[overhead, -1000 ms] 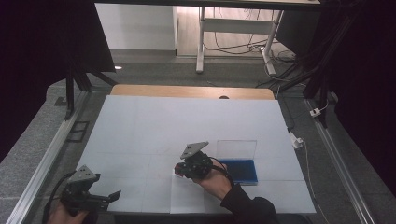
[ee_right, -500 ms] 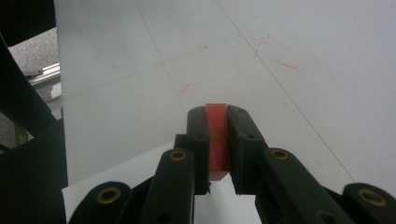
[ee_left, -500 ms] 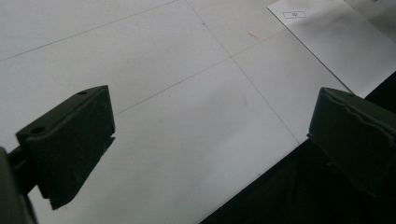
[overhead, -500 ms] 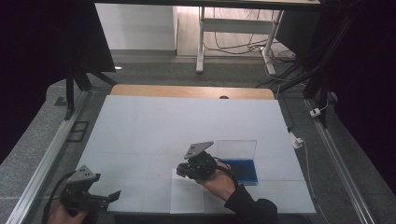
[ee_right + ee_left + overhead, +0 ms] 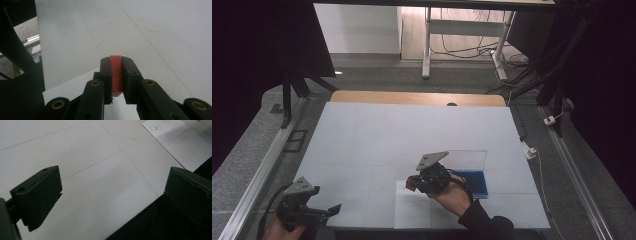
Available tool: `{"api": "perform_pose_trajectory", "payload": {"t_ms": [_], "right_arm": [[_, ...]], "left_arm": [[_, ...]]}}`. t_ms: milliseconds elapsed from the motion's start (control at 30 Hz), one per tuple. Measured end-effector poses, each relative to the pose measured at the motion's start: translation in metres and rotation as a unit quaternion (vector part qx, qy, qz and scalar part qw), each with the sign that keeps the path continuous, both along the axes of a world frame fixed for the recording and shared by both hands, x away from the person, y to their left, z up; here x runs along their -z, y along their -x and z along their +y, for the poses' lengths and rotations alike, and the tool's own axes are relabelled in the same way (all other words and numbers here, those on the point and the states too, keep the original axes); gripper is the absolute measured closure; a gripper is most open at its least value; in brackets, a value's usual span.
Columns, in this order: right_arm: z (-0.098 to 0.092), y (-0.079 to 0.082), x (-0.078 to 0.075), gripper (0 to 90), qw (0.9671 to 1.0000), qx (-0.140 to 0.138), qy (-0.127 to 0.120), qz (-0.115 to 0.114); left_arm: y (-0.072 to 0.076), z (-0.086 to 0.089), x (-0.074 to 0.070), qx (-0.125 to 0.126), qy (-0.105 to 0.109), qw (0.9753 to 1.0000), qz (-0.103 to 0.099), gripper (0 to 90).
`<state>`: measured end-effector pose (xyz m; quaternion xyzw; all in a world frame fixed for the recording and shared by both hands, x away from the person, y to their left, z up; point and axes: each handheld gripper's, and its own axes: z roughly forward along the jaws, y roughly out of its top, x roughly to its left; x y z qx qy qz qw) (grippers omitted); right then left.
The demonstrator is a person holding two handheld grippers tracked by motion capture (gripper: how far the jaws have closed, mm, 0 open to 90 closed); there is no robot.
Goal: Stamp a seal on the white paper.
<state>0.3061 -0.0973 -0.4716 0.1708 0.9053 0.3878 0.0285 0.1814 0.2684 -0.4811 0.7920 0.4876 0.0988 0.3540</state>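
At the table's (image 5: 362,135) near left corner, the left gripper (image 5: 319,211) sits low in the person's left hand (image 5: 279,231). In the left gripper view its jaws stand wide apart with nothing between them, over the white top and the table's dark front edge, and a paper sheet (image 5: 178,142) with a small printed label lies ahead.

Near the front centre, the same sheet (image 5: 412,210) lies flat on the table. Over its far left corner the right gripper (image 5: 411,183) is held in the right hand (image 5: 452,196). In the right gripper view its jaws are closed on a thin red piece (image 5: 116,72), clamped upright between the pads; what it is cannot be told.

Just right of that gripper stands a clear box (image 5: 469,159), open-topped as far as can be told, with a blue slab (image 5: 474,181) lying flat in its bottom.
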Motion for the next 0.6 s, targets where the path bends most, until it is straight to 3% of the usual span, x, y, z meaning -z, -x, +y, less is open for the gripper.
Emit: {"api": "perform_pose_trajectory", "payload": {"t_ms": [600], "right_arm": [[-0.030, 0.003, -0.013, 80.6, 0.9997, 0.023, -0.013, -0.001]], "left_arm": [[0.000, 0.000, 0.000, 0.001, 0.000, 1.0000, 0.000, 1.5]]}}
